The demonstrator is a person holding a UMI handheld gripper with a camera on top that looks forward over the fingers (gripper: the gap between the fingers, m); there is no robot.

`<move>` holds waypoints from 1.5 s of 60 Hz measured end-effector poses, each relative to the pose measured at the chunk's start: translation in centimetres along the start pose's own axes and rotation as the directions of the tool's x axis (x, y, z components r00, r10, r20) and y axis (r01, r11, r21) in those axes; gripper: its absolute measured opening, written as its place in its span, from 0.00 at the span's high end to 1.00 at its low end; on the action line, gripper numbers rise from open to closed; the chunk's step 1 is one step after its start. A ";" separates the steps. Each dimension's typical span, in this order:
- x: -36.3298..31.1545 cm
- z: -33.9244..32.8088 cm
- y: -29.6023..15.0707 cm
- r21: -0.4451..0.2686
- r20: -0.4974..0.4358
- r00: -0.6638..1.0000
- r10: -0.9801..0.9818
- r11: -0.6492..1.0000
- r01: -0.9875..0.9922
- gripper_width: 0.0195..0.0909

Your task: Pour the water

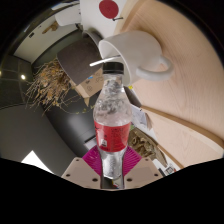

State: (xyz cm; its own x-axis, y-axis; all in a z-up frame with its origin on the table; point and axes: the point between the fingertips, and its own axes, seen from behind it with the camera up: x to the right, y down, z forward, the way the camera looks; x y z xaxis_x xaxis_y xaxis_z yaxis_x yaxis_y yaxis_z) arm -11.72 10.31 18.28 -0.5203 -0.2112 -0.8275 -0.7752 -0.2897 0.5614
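Bottle gripped and tipping toward the mug

The gripper [111,163] is pinching a clear plastic bottle [111,115] with a red label, both pink pads [92,160] pressing its lower body, and it's holding it low, probably to keep the neck free to swing over. The bottle is leaning slightly, its dark cap [114,67] apparently still on, so to my eye no water is flowing yet. Just beyond the cap a white mug [138,50] is waiting, mouth facing the bottle, likely the target. Beside the mug a dark pot of dry grass [55,75] is crowding the approach, on the wooden table [185,80].
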 end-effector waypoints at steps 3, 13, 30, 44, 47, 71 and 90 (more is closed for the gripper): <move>0.1 -0.1 0.1 -0.004 -0.008 1.000 0.002 1.000 -0.002 0.97; 0.1 -0.3 1.2 -0.045 -0.027 1.000 0.005 0.999 -0.006 0.97; -4.4 -1.8 3.9 -0.145 -0.052 0.889 -0.454 0.885 0.443 0.97; -15.0 -5.1 -1.2 -0.052 -0.130 0.242 -0.962 0.250 0.967 0.97; -17.2 -6.1 -3.2 -0.030 -0.157 0.098 -0.983 0.104 0.994 0.97; -16.2 -9.2 -25.3 -0.263 -0.414 -0.518 -0.749 -0.446 0.855 0.97; -7.3 -9.5 -33.8 -0.346 -0.441 -0.471 -0.763 -0.340 0.874 0.96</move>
State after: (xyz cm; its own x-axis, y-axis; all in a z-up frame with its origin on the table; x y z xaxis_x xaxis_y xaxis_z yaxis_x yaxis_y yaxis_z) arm 21.71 12.75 5.46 0.9953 -0.0913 -0.0328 -0.0675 -0.4094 -0.9099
